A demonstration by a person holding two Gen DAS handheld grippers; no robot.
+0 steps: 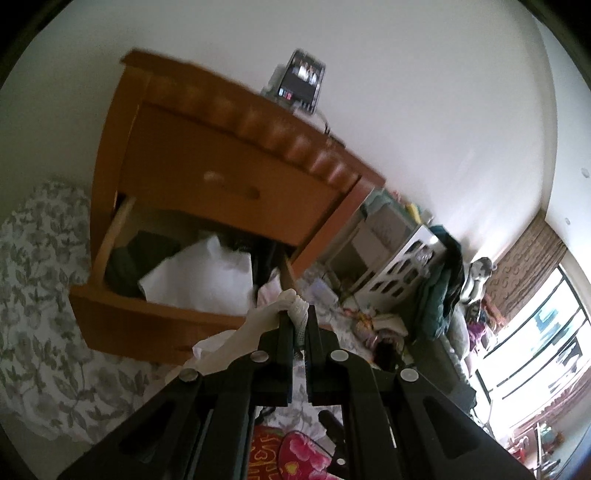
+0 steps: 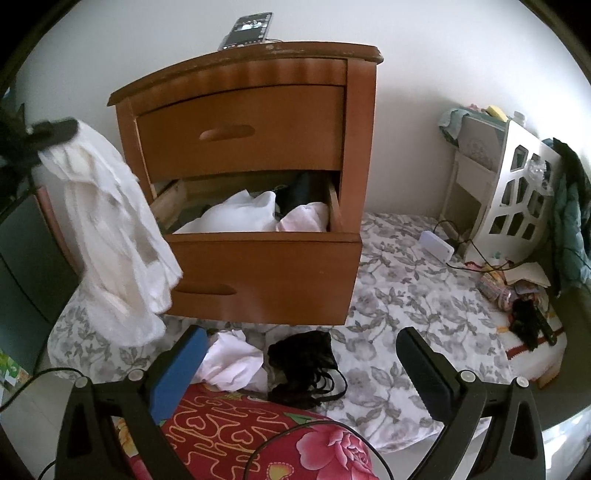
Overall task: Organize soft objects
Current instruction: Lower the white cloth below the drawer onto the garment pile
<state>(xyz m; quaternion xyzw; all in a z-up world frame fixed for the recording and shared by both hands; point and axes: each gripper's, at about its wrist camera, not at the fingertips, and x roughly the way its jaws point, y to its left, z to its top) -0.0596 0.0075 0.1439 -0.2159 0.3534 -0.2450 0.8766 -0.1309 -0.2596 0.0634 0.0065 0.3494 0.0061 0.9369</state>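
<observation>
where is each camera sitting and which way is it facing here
Left wrist: on the left gripper, looking along its shut fingers at the tilted nightstand and its open bottom drawer; the fingers pinch a white garment.
Right wrist: on the right gripper, facing the nightstand head-on over white cloth and a black item on the floral sheet; both open fingers show.
Shared: nightstand, open drawer, phone on top; the left gripper with the hanging garment shows at the left edge of the right view.

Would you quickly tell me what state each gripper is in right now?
Left gripper: shut on the white garment.
Right gripper: open, holding nothing.
</observation>
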